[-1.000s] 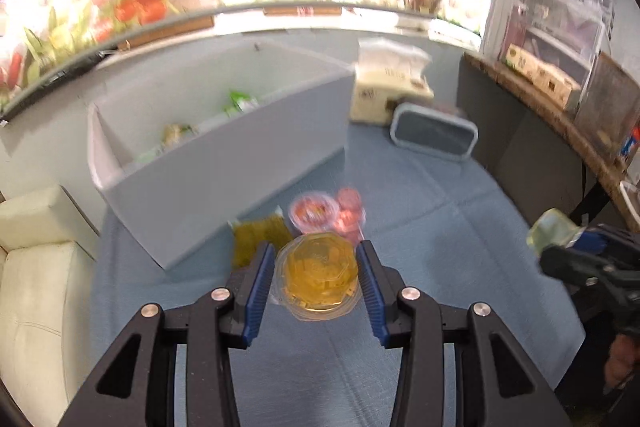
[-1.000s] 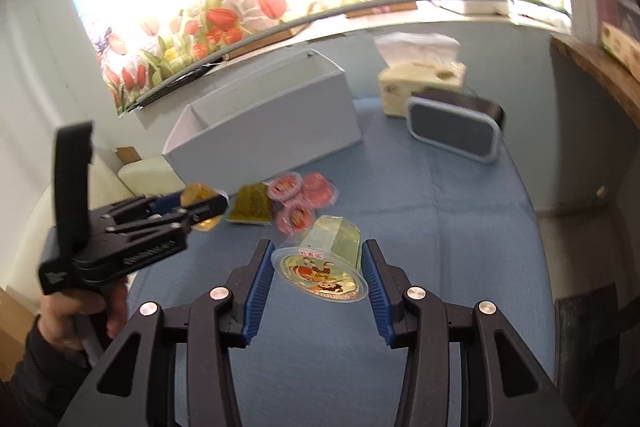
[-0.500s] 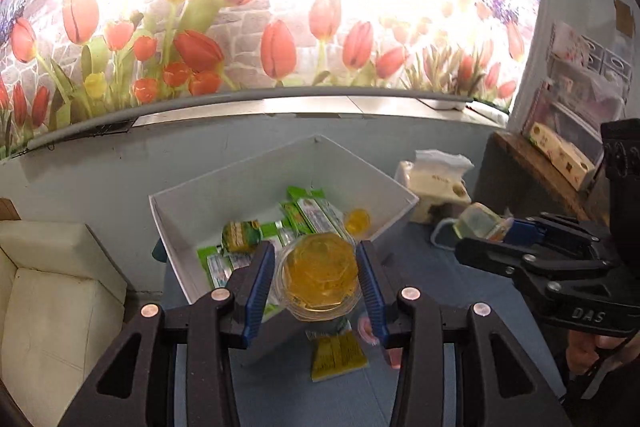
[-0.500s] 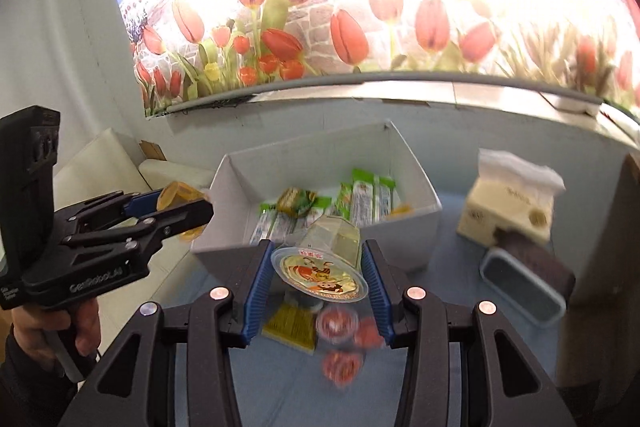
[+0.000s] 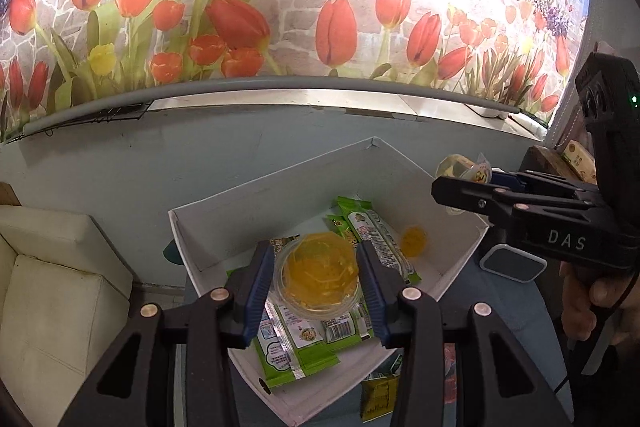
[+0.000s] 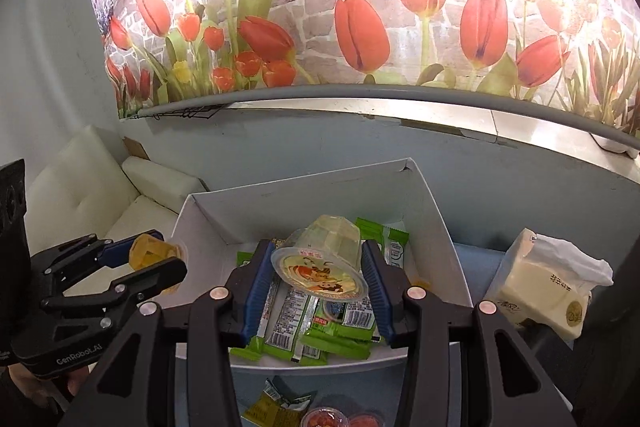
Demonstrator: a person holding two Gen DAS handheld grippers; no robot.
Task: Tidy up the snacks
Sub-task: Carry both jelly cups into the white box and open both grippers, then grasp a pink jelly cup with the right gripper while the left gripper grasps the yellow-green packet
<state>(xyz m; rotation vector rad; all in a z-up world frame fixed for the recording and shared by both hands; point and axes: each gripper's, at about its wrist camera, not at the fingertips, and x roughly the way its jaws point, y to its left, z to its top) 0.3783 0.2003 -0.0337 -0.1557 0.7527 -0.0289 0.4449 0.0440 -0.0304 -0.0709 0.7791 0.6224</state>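
Note:
My left gripper (image 5: 316,285) is shut on an orange jelly cup (image 5: 318,277) and holds it above the white box (image 5: 224,211). My right gripper (image 6: 320,277) is shut on a pale green jelly cup (image 6: 324,263), tilted with its printed lid toward the camera, also above the white box (image 6: 436,227). The box holds several green snack packets (image 5: 304,343) and a small orange jelly (image 5: 414,241). Each gripper shows in the other's view: the right gripper (image 5: 472,183) and the left gripper (image 6: 156,259).
A yellow-green packet (image 6: 276,407) and red jelly cups (image 6: 324,419) lie on the blue cloth in front of the box. A tissue pack (image 6: 552,287) and a grey speaker (image 5: 512,263) stand to the right. A white sofa (image 5: 48,287) is at the left.
Both grippers have risen from the table and moved forward with their jelly cups. They now hang over the open box, and its contents show below.

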